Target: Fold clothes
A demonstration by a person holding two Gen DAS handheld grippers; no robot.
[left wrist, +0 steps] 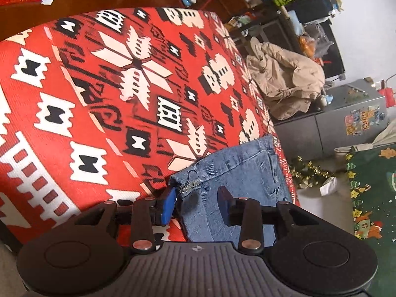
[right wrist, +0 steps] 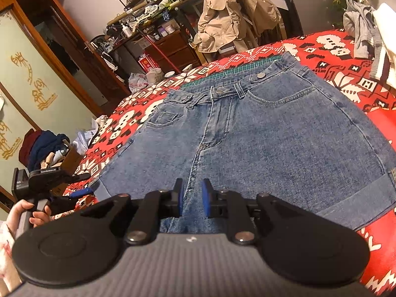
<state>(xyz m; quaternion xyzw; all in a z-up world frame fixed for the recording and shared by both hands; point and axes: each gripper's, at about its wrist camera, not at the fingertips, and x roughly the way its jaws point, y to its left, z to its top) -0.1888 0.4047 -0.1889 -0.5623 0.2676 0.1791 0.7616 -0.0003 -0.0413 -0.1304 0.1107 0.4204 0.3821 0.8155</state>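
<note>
Left wrist view: my left gripper (left wrist: 198,199) stands part-open over a denim hem corner, pads not pressing.
Jeans (right wrist: 259,136) lie flat on the red patterned cloth (right wrist: 346,79); my right gripper (right wrist: 192,199) sits narrow astride the crotch seam, gripping nothing. Stiff, thick denim could slip free or bunch if I close shallow.

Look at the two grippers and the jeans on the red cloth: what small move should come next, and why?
Probably close the left gripper on the denim hem beneath it: the jeans lie flat and unfolded, and the jaws stand open over the edge, gripping nothing. The right gripper also stands slightly open over the denim.
</note>
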